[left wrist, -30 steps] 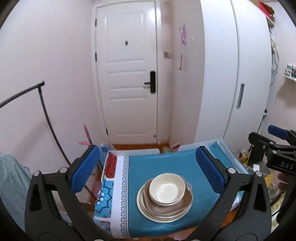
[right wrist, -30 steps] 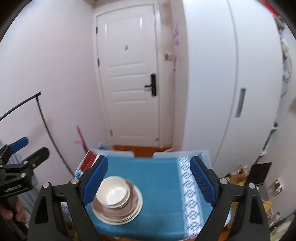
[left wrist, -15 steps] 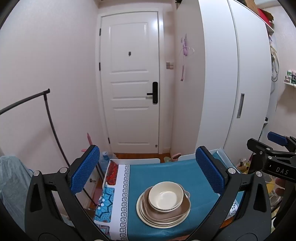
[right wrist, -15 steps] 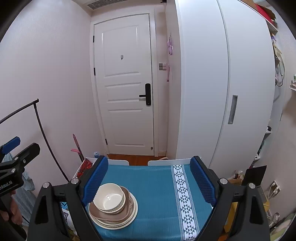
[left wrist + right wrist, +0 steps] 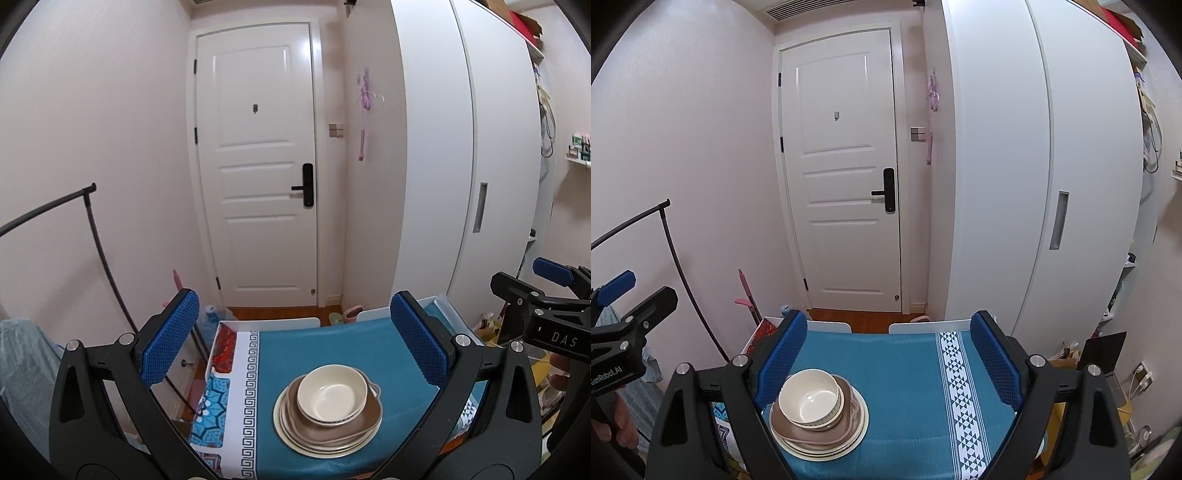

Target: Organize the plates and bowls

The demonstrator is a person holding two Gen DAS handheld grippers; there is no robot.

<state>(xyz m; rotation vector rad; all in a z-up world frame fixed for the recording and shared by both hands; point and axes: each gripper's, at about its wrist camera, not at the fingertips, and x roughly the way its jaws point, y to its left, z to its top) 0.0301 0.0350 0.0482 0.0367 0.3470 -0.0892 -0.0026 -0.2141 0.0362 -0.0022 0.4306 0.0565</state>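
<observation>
Both views have tilted up since a second ago, showing more door (image 5: 258,166); dishes unmoved. Left gripper (image 5: 295,341) and right gripper (image 5: 888,363) gape wide, holding nothing. Cream bowl (image 5: 331,395) tops the plate stack (image 5: 325,439) on the near teal tablecloth (image 5: 905,369).

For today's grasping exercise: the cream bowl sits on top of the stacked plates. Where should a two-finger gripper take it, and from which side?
Grip the cream bowl by its rim, one finger inside and one outside, coming down from above. It stands upright and open on the stacked plates, with its rim exposed all round. The left gripper probably has the straighter line.
</observation>
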